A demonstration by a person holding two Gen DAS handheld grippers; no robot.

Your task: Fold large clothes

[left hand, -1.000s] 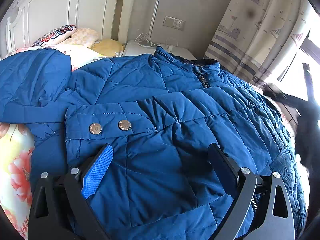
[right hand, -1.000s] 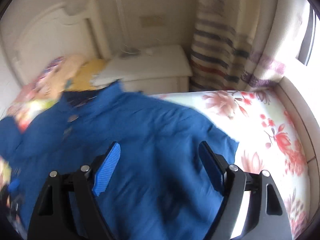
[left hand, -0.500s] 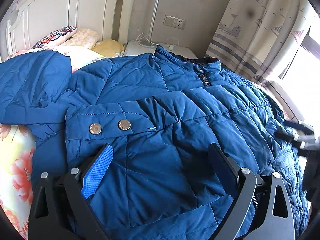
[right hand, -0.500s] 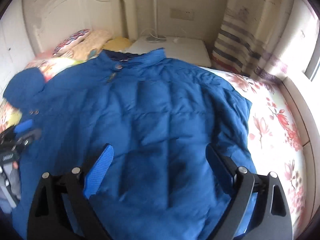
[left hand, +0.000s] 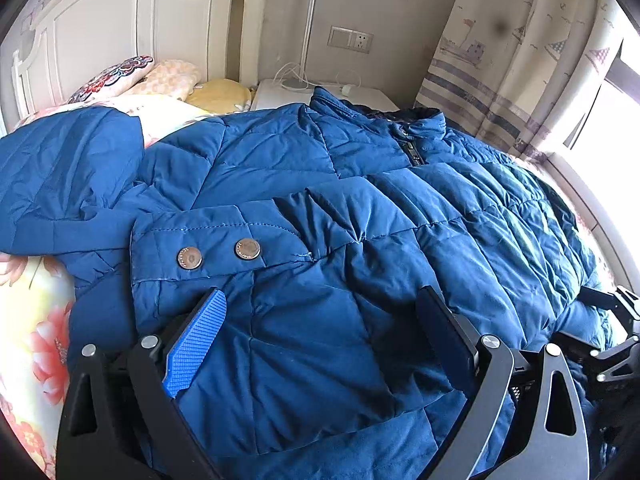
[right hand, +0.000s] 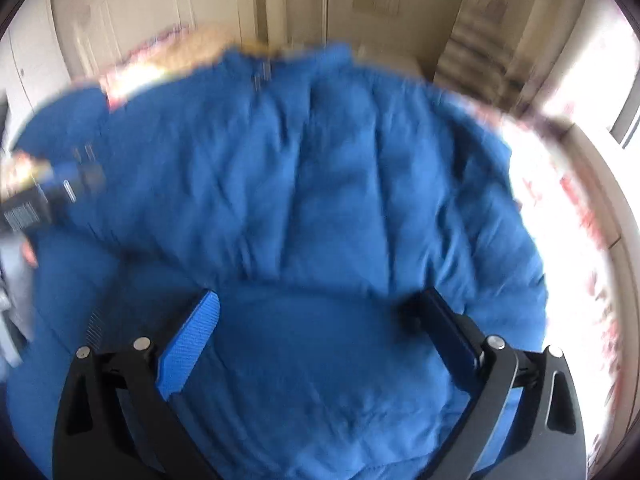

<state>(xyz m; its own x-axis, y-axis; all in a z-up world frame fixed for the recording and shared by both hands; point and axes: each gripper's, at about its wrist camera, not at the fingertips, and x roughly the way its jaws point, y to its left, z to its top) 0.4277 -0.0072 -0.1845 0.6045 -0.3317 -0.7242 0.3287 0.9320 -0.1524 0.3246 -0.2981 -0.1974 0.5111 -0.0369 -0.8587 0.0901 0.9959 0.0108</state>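
The big blue coat (left hand: 320,208) lay spread over the bed (left hand: 36,320), filling the frame. The left gripper (left hand: 320,336) was wide open above it; the right gripper (right hand: 320,328) was opening, holding nothing. Folding looked barely started. Next, grab the bottom edge.

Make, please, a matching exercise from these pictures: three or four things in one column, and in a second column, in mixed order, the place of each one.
Things:
1. two metal snap buttons
2. wall socket plate
3. striped curtain
4. patterned pillow

Places (left wrist view):
A. on the wall above the white bedside table
B. at the white headboard, far left
C. on a flap of the blue padded jacket, just beyond the left gripper
D. beside the bright window, at the right

Pairs: 1-C, 2-A, 3-D, 4-B
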